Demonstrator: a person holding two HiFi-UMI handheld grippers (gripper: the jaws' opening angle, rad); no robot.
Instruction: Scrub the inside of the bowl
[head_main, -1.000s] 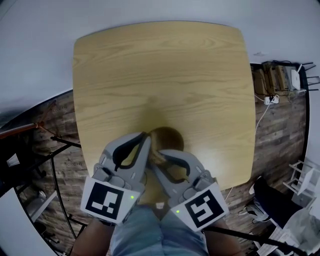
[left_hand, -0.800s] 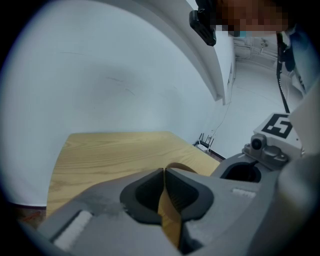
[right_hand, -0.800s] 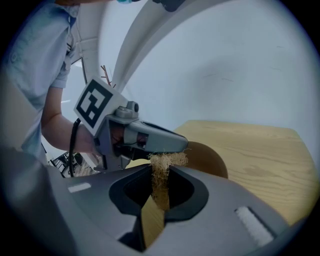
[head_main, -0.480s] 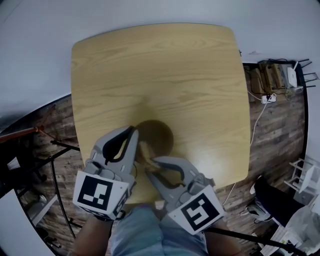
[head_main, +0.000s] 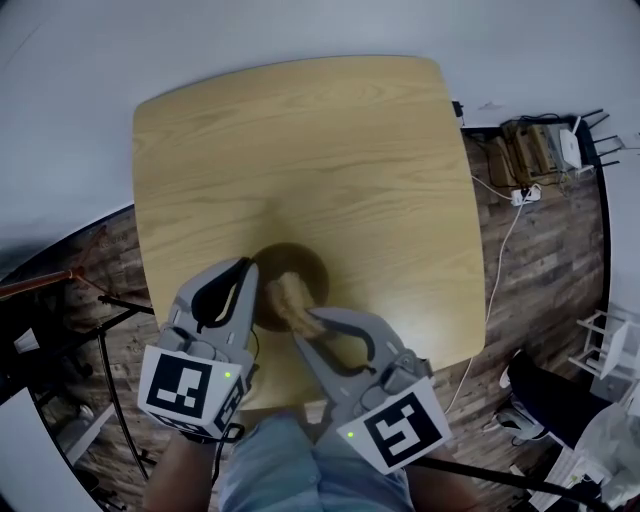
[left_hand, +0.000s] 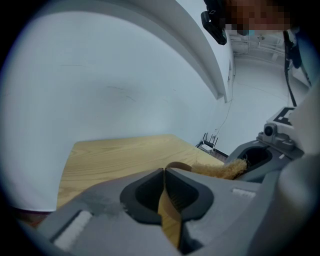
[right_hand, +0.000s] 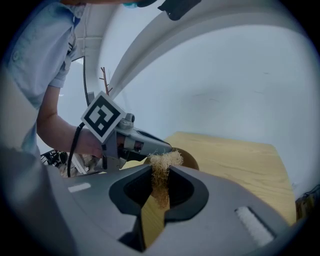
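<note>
Left gripper (head_main: 250, 278) fingers clamp left rim of round dark-brown bowl (head_main: 305, 262); right gripper (head_main: 308, 325) fingers grip tan fibrous scrubber (head_main: 288, 298), inside bowl, pointing upper left

The left gripper (left_hand: 165, 174) has its jaws pressed onto the thin rim of the brown bowl (left_hand: 166, 207). Just right of it, a tan fibrous scrubber (left_hand: 220, 170) sticks out of the right gripper (left_hand: 246, 162), above the light wooden table (left_hand: 110, 155).
</note>
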